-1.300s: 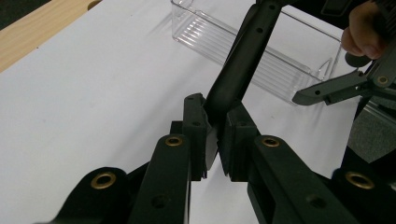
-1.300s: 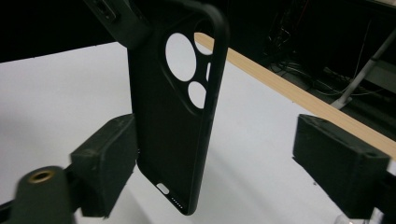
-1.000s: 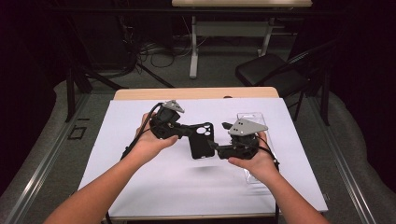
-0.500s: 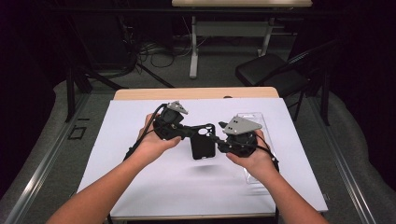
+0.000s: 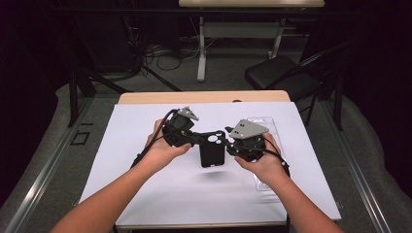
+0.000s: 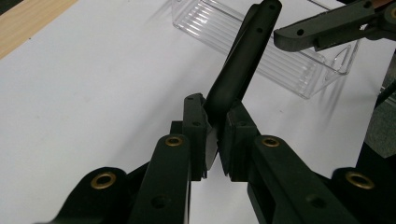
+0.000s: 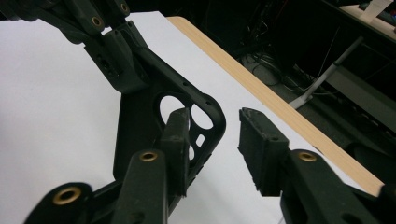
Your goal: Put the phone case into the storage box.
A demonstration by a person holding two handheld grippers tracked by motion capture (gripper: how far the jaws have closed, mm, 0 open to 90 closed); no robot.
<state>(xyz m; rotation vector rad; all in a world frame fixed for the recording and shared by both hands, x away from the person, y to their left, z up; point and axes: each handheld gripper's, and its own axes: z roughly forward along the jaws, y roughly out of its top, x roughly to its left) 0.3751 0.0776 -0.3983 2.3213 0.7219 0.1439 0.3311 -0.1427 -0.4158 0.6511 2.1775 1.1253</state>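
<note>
The left gripper's [image 6: 212, 140] jaws clamp one edge of a thin black plastic phone case [image 5: 213, 150], held above the white table [image 5: 145, 194]. The right gripper [image 7: 215, 140], jaws closing and half apart, straddles its camera-cutout corner without pinching. It looks light, flexible and slippery; the rims offer the surest hold.

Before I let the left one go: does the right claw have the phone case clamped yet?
Apart on one side. In the right gripper view, the right claw straddles the phone case corner, having just been closing; a plain gap remains at one pad.
</note>
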